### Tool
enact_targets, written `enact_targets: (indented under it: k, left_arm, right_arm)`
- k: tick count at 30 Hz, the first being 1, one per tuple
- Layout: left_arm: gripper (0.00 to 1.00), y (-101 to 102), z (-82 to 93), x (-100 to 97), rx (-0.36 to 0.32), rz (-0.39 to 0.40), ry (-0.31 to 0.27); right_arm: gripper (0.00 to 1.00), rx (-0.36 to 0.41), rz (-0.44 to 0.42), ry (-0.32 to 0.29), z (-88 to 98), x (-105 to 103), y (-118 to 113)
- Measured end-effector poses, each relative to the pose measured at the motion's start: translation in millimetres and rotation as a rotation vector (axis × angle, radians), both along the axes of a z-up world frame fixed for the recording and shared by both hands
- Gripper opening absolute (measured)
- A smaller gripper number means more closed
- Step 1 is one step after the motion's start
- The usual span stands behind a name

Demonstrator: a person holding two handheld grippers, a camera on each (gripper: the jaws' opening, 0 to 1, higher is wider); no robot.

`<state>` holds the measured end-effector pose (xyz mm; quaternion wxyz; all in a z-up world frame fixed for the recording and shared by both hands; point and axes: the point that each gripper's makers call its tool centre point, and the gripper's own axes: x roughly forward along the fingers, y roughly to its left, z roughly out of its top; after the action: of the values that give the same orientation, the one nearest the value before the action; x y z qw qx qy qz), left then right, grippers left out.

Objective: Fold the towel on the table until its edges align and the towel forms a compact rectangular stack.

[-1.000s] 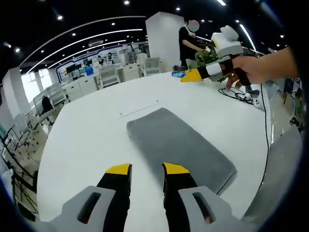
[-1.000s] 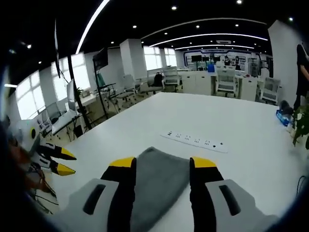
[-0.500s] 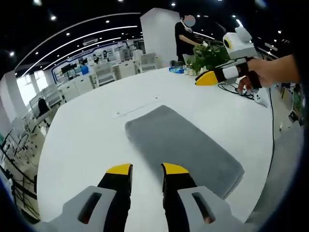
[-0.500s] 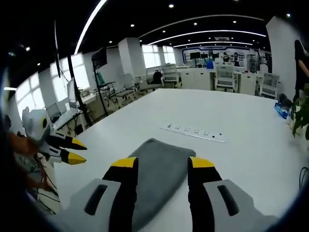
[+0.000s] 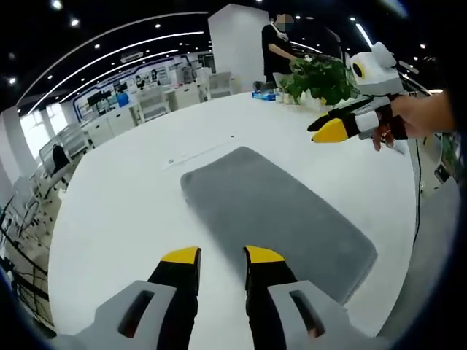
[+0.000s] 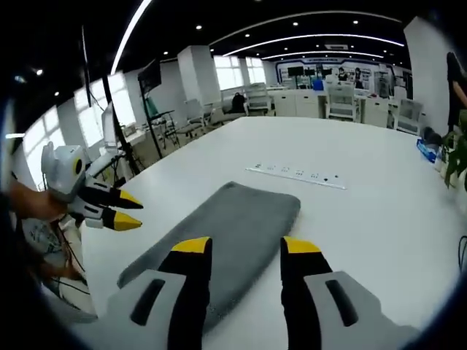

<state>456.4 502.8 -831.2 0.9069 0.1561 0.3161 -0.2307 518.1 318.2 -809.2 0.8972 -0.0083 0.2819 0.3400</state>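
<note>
White table (image 5: 109,197); grey towel (image 5: 273,211) (folded) lies lengthwise away.

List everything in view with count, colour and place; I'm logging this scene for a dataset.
towel: one, grey, flat on the table, folded into a long rectangle
table: one, white, large, under everything
power strip: one, white, on the table beyond the towel's far end
plant: one, green, at the table's far edge
blue item: one, beside the plant
person: one, dark top, standing behind the table
left tongs: one, black with yellow tips, open, above the towel's near side
right tongs: one, same colours, open, over the towel
</note>
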Motion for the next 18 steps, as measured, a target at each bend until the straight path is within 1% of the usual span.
enact_targets:
  k: [4, 5, 7, 9, 10, 11, 13, 15, 18]
  left_arm:
    - [0.23, -1.1, -7.8, 4.9, -0.003, -0.005, 0.016]
    - [0.23, -3.3, -9.0, 5.0, -0.011, -0.013, 0.016]
    - [0.23, -8.4, -12.4, 4.5, -0.027, -0.031, 0.012]
    - [0.23, -9.6, -17.3, 4.3, -0.027, -0.03, 0.019]
    - [0.23, -12.1, -21.1, 4.1, -0.053, -0.025, 0.031]
    - [0.23, -12.9, -23.4, 3.8, -0.061, -0.023, 0.038]
    - [0.23, -15.2, -29.1, 2.8, -0.06, -0.037, 0.045]
    - [0.23, -14.4, -35.3, 2.3, -0.042, -0.049, 0.054]
    - [0.23, -12.9, -40.5, 2.0, -0.052, -0.048, 0.072]
  right_arm:
    - [0.34, -0.013, 0.006, 0.025, -12.5, -5.4, 0.0]
    - [0.34, -0.017, 0.012, 0.031, -15.7, -10.0, 2.0]
    - [0.34, -0.062, 0.058, 0.048, -26.7, -17.4, 3.1]
    - [0.33, -0.101, 0.084, 0.053, -36.3, -22.1, 2.9]
    - [0.33, -0.097, 0.085, 0.058, -38.7, -23.5, 3.7]
    - [0.32, -0.093, 0.085, 0.068, -41.8, -26.0, 4.4]
    - [0.32, -0.093, 0.083, 0.084, -48.3, -28.5, 4.5]
    - [0.31, -0.097, 0.088, 0.099, -54.0, -30.5, 5.0]
    - [0.3, -0.1, 0.097, 0.12, -62.3, -33.6, 7.2]
